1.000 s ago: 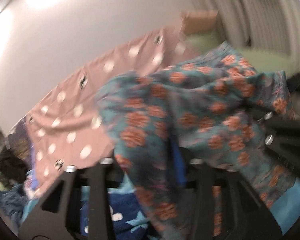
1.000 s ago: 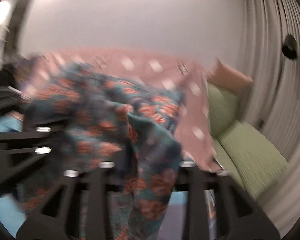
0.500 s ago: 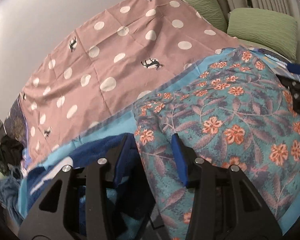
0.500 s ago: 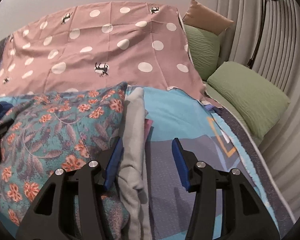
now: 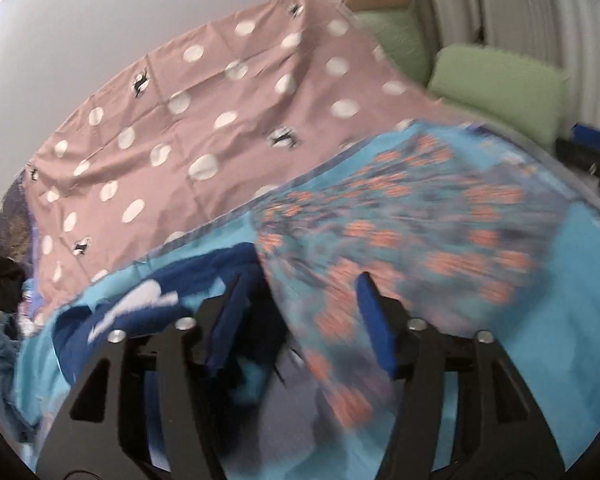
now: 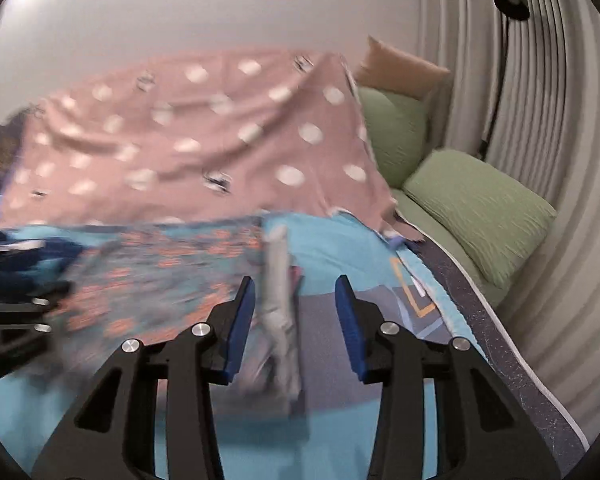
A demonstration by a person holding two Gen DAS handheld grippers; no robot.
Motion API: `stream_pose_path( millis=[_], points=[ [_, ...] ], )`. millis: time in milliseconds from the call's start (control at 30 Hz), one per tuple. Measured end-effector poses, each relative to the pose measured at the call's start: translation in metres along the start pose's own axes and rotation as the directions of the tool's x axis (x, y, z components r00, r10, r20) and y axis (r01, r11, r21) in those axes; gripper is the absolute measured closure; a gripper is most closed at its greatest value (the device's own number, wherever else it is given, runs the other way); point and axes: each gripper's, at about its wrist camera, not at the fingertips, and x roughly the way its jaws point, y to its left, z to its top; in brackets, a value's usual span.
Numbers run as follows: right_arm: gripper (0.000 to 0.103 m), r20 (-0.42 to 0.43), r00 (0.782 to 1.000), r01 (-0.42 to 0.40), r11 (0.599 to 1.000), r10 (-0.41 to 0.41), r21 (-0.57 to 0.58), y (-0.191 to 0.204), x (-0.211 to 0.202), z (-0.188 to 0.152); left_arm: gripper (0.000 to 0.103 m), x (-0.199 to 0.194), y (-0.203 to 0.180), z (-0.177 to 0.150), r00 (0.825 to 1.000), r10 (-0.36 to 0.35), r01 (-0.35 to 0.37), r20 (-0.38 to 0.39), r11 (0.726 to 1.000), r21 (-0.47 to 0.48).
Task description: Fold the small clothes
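Note:
A teal garment with orange flowers (image 5: 440, 232) lies spread flat on the light blue bed cover (image 5: 572, 300). My left gripper (image 5: 300, 292) hovers low over the garment's left edge. Its jaws are opening, with that edge lying loose between them and neither pad pressing on it. In the right wrist view the same garment (image 6: 172, 272) ends in a grey folded strip (image 6: 278, 280). That strip runs between the jaws of my right gripper (image 6: 295, 292), which are closing, and the blue pads stand clear of it on both sides.
A pink sheet with white dots (image 5: 220, 120) covers the far half of the bed. Green pillows (image 6: 480, 208) and a tan one (image 6: 400, 68) line the right side by the curtain. A dark blue garment with white shapes (image 5: 152, 300) lies at the left, near a dark clothes pile (image 5: 0, 276).
A second ago both grippers held the floral garment up in the air. It then came down flat on the bed. Since then the left jaws have spread wider and both views have shifted.

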Motion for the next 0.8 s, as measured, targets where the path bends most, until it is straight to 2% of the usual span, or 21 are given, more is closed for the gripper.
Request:
stream_pose_path(
  millis=[33,100,133,200,300,400,467,567,633,700,800],
  points=[
    [0.055,0.009,1.000,-0.014,1.000,0.014,-0.007,0.001,-0.016,-0.005,0.038,-0.016,-0.002,-0.005,1.000,-0.026,0.026,0.012,1.000,-0.010],
    [0.038,0.022,0.999,-0.023,1.000,0.024,-0.013,0.002,-0.051,-0.018,0.034,-0.053,-0.008,-0.020,0.997,-0.065,0.066,0.031,0.997,-0.037],
    [0.033,0.017,1.000,-0.024,1.000,0.024,-0.005,0.001,-0.073,-0.027,0.030,-0.066,-0.011,-0.026,0.997,-0.072,0.074,0.033,0.996,-0.045],
    [0.016,0.012,1.000,-0.012,1.000,0.012,0.025,0.000,-0.105,-0.042,0.022,-0.102,-0.017,-0.044,0.995,-0.084,0.088,0.052,0.993,-0.073],
    [0.005,0.072,0.997,-0.025,0.996,0.019,0.087,-0.003,-0.171,-0.068,0.017,-0.159,-0.027,-0.072,0.989,-0.114,0.124,0.098,0.987,-0.100],
    [0.002,0.091,0.995,-0.050,0.993,0.040,0.106,-0.002,-0.213,-0.083,0.008,-0.212,-0.036,-0.093,0.982,-0.098,0.119,0.162,0.985,-0.126],
    [0.002,0.061,0.998,-0.038,0.994,0.032,0.103,0.004,-0.236,-0.090,0.003,-0.241,-0.040,-0.103,0.977,-0.078,0.110,0.198,0.982,-0.155],
    [0.002,-0.003,1.000,-0.024,0.993,0.024,0.115,0.012,-0.259,-0.100,0.002,-0.278,-0.040,-0.116,0.969,-0.087,0.135,0.230,0.970,-0.204],
    [0.002,-0.003,0.999,-0.033,0.991,0.034,0.127,0.016,-0.274,-0.105,0.002,-0.299,-0.042,-0.123,0.969,-0.083,0.134,0.234,0.968,-0.212],
    [0.001,0.010,0.999,-0.040,0.988,0.039,0.147,0.017,-0.288,-0.109,0.002,-0.316,-0.046,-0.129,0.973,-0.054,0.099,0.224,0.976,-0.194],
    [0.001,0.012,0.997,-0.071,0.980,0.070,0.188,0.016,-0.304,-0.112,0.002,-0.339,-0.052,-0.138,0.978,0.035,0.002,0.208,0.985,-0.174]
  ],
)
